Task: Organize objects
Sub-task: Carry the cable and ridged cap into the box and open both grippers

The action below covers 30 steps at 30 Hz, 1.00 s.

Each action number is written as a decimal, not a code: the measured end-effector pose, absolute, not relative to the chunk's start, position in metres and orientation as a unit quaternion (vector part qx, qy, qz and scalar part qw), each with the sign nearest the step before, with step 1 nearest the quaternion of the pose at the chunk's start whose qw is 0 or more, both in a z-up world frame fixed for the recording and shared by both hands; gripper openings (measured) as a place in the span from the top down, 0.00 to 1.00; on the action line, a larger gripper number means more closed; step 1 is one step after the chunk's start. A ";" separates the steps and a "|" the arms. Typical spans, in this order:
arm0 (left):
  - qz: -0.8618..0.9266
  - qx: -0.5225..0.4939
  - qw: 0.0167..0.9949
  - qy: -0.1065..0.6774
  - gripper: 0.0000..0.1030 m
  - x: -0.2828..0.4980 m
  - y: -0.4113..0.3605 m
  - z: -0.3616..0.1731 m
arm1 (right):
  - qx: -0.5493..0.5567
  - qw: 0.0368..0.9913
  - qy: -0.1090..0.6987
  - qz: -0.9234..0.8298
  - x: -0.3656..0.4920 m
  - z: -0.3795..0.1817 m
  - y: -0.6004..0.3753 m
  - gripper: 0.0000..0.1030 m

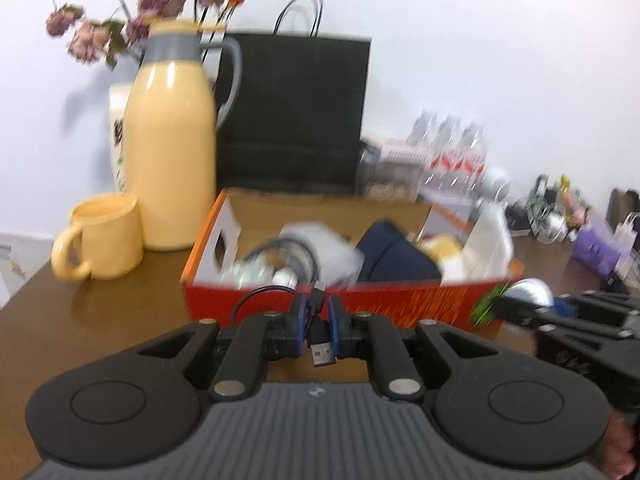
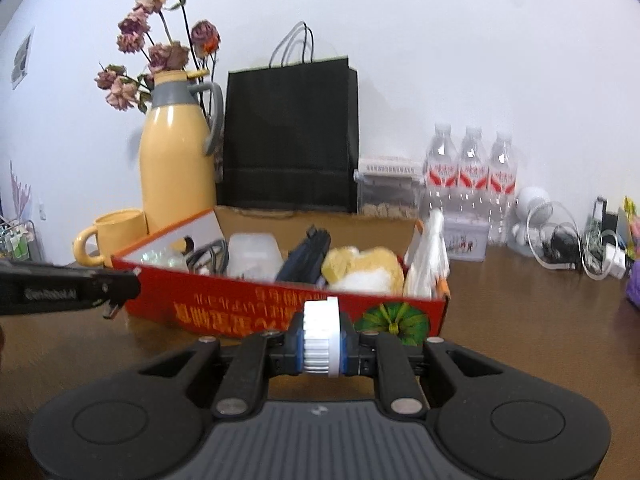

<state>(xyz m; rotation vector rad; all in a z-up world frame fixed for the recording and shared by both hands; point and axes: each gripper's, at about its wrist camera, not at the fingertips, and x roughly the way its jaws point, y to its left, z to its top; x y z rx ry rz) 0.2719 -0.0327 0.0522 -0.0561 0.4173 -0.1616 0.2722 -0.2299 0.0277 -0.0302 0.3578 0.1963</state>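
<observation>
The left tool point(image 1: 319, 320) is clamped on a thin black USB cable point(image 1: 318, 326), pinching it near the metal plug, which hangs below the blue pads while a loop of cord arcs off to one side. The grip is on a narrow, slippery cord rather than the plug body, so the cable could slide through the pads, or the trailing loop could catch on the front wall of the red and orange cardboard box point(image 1: 400, 300) that sits in the middle of the brown wooden desk point(image 1: 120, 312). The right tool point(image 2: 321, 336) is closed on a small white ribbed cylinder point(image 2: 320, 334), held just in front of that same wall; the round, ridged part may roll or twist out if it knocks the rim. The box is already crowded with a dark pouch, a yellow and white plush toy point(image 2: 362, 266) and coiled cords, so either piece may land on the heap and tumble out. The two tools are near each other and could collide over the box.
</observation>
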 end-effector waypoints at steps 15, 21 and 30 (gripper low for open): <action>-0.053 -0.055 0.984 0.162 0.88 0.381 -0.048 0.082 | 0.011 0.984 0.165 0.064 0.402 0.067 -0.223 0.86; -0.049 -0.049 0.980 0.186 0.88 0.423 -0.048 0.068 | 0.010 0.978 0.204 0.053 0.459 0.055 -0.222 0.86; -0.007 -0.033 0.986 0.162 0.00 0.425 -0.037 0.064 | -0.006 0.974 0.218 0.057 0.459 0.044 -0.227 0.09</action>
